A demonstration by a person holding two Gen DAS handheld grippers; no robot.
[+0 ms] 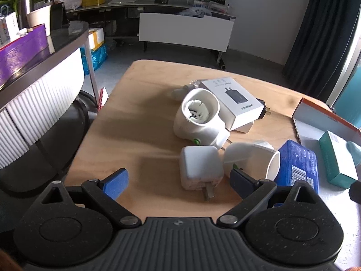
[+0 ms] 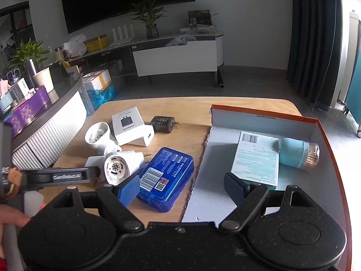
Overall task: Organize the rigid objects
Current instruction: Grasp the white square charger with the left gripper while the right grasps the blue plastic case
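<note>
The left claw, jaws spread and empty, hovers over the desk; the white charger cube lies between its fingers, prongs toward the camera. The right claw is likewise released.

Dim daylight from the right, soft shadows, fisheye-bent edges, slight blur
</note>
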